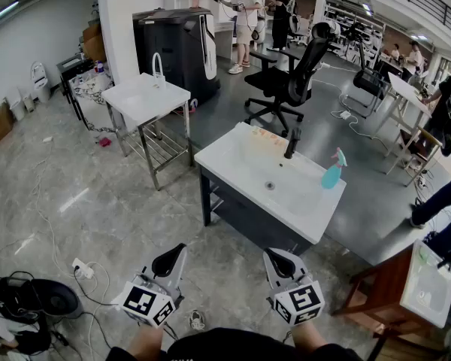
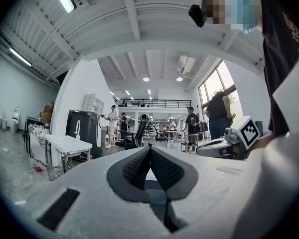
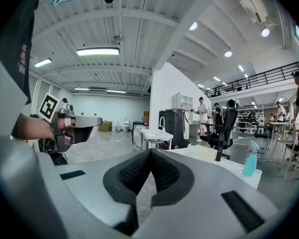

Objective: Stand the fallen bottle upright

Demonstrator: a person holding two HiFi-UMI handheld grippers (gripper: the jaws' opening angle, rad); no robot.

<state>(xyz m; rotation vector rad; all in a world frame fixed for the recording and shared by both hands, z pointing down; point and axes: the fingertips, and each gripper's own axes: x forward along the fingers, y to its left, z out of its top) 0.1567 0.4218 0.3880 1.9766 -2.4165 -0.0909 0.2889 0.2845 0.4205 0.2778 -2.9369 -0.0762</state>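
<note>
A teal spray bottle stands upright on the right part of a white sink table, close to its black faucet. The right gripper view shows the bottle upright too, far off to the right. My left gripper and right gripper hover side by side over the floor, well short of the table's near edge. Both are shut with nothing between the pads; the dark pads meet at the tip in the left gripper view and in the right gripper view.
A second white sink table stands at the back left, with a black machine behind it. A black office chair is beyond the sink table. Cables and a power strip lie at left. A wooden stool and a person's leg are at right.
</note>
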